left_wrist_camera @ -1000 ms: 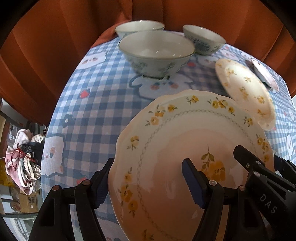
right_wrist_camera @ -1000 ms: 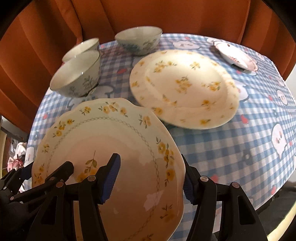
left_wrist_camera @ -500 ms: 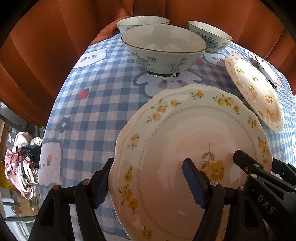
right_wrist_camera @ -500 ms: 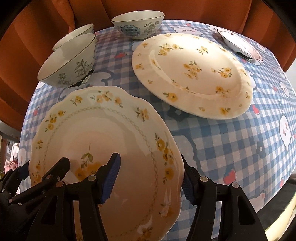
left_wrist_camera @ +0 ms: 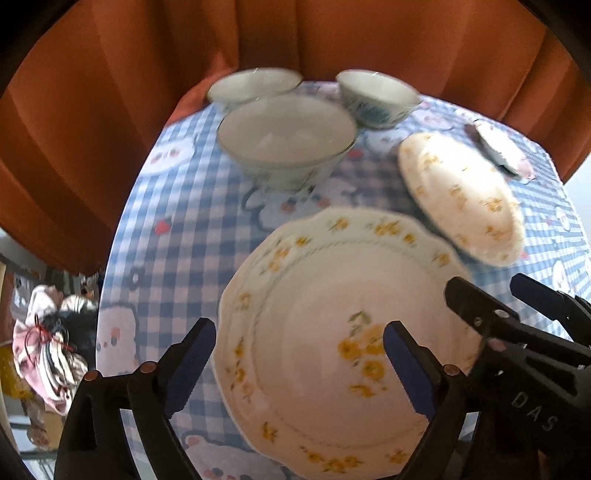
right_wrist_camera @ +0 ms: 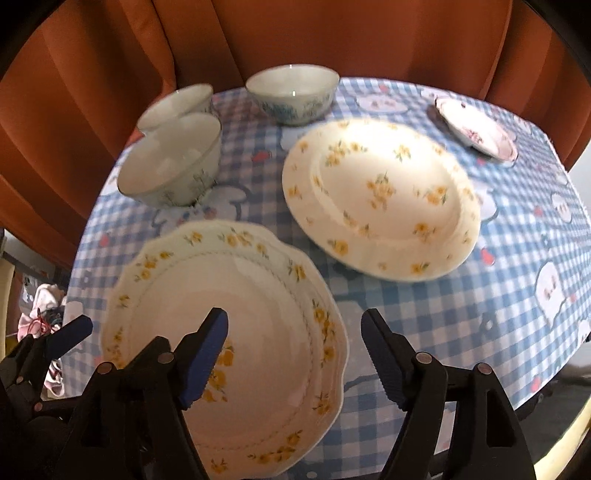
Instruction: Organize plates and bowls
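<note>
Scalloped plate [left_wrist_camera: 314, 332] with yellow flowers, flat on the blue-checked tabletop [left_wrist_camera: 177, 229] at its near edge. Left hand-held gripper [left_wrist_camera: 299, 365] above the plate's left rim, jaws opening, one blue pad outside the rim, the other over the centre flowers; pads apparently clear of the china, though blur makes contact hard to judge. Right hand-held gripper [right_wrist_camera: 295, 354] above the right rim of the same plate [right_wrist_camera: 229, 332], jaws opening as well, left pad over the plate's well, right pad over bare cloth just beyond the edge, not pressing on the plate. Second yellow-flowered plate [right_wrist_camera: 380, 199], round-rimmed, farther back and to the right, near the scalloped one and seemingly tilted or raised on one side. Small pink-patterned dish [right_wrist_camera: 476, 127] beyond it toward the far right edge. Three white bowls with dark floral print at the far left: the nearest bowl [right_wrist_camera: 173, 162], one [right_wrist_camera: 177, 105] close behind it, a third [right_wrist_camera: 291, 90] set apart to the right. Orange curtain [right_wrist_camera: 295, 33] behind the tabletop. Bundle of clothing [left_wrist_camera: 48, 354] on the floor at lower left.
</note>
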`<state>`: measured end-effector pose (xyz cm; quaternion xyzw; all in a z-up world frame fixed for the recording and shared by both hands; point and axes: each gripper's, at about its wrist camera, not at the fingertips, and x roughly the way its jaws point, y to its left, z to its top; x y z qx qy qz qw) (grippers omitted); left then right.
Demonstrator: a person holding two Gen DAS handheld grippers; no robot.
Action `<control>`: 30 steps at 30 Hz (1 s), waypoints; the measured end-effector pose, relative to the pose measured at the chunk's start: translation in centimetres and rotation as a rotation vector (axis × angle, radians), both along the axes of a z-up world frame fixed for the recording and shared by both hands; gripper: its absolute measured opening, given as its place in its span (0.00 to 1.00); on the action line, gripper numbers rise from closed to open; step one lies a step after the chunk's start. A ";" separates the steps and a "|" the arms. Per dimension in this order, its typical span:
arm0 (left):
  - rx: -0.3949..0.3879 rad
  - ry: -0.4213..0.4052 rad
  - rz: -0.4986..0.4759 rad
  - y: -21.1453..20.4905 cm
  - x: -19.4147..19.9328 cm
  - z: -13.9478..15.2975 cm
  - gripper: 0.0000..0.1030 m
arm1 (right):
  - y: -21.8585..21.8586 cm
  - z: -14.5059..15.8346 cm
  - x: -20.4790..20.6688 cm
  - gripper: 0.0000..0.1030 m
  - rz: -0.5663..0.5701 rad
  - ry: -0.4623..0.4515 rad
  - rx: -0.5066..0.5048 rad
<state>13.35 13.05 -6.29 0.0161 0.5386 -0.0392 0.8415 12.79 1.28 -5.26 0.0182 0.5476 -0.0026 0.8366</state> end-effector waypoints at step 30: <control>0.080 -0.042 0.110 -14.4 11.8 -1.9 0.87 | -15.2 0.1 13.0 0.77 0.042 -0.039 -0.014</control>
